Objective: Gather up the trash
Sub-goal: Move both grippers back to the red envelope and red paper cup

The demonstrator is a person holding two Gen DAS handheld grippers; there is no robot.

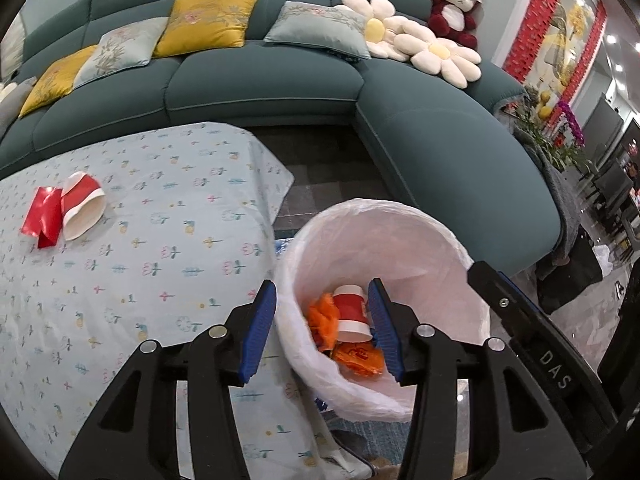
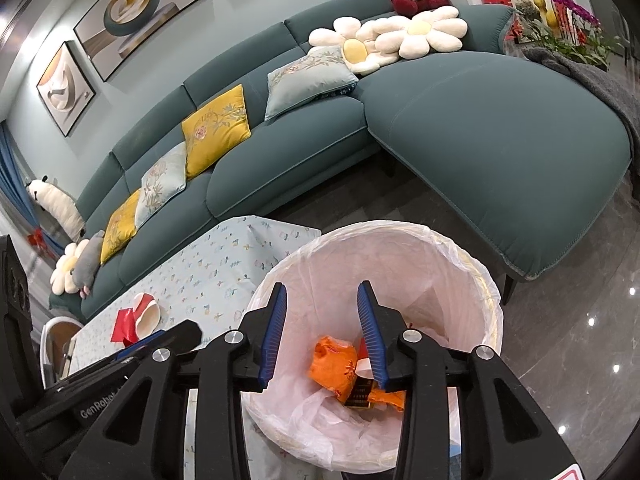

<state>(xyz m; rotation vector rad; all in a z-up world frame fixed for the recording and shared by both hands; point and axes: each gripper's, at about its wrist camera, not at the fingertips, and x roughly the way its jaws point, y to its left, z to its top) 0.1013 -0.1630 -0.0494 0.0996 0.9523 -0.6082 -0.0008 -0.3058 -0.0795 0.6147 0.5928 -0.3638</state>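
Observation:
A white-lined trash bin (image 1: 400, 236) stands beside the table; it also shows in the right wrist view (image 2: 472, 264). Inside lie a red-and-white paper cup (image 1: 351, 312) and orange wrappers (image 1: 324, 316) (image 2: 332, 368). On the table's patterned cloth (image 1: 140, 264) lie another red-and-white paper cup (image 1: 82, 210) and a red wrapper (image 1: 42, 216), also seen in the right wrist view as cup (image 2: 147, 314) and wrapper (image 2: 125, 324). My left gripper (image 1: 322, 328) is open and empty over the bin's near rim. My right gripper (image 2: 322, 336) is open and empty above the bin.
A teal sectional sofa (image 1: 260, 88) with yellow and pale cushions, flower pillows (image 1: 440, 56) and a red plush bear (image 1: 454, 8) runs behind the table. Dark tiled floor (image 2: 580, 320) lies right of the bin. Plants (image 1: 560, 132) stand at the far right.

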